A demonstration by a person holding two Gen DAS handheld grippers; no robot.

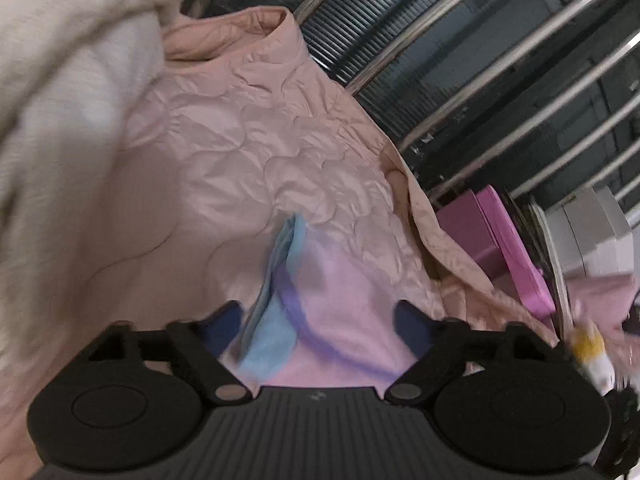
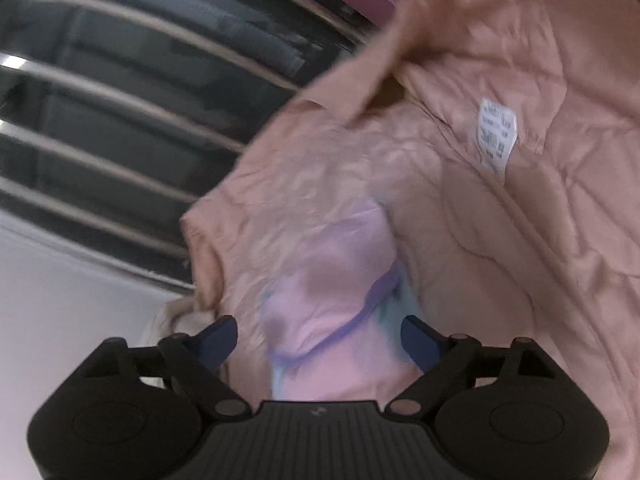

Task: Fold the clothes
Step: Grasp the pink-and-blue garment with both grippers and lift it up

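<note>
Progress: folding barely begun, I judge; the pink quilted jacket [image 1: 256, 132] lies rumpled and spread, nothing visibly folded.
Small garment: one pink-and-blue piece [image 1: 320, 312] lies on the jacket, unfolded.
Left gripper [image 1: 316, 320]: fingers apart, straddling the small garment, not pinching it.
Right gripper [image 2: 320, 340]: fingers apart over the same piece.
Count: one jacket, one care label [image 2: 497, 136] on its lining, one cream textile [image 1: 68, 92] beside the jacket.

Both wrist cameras look down at a slant from close above the pink quilted jacket [image 1: 280, 152] [image 2: 500, 240]. Both views share it, the pastel garment [image 1: 340, 320] [image 2: 332, 300] on it, and the metal rails [image 1: 500, 60] [image 2: 120, 100] beyond it.
</note>
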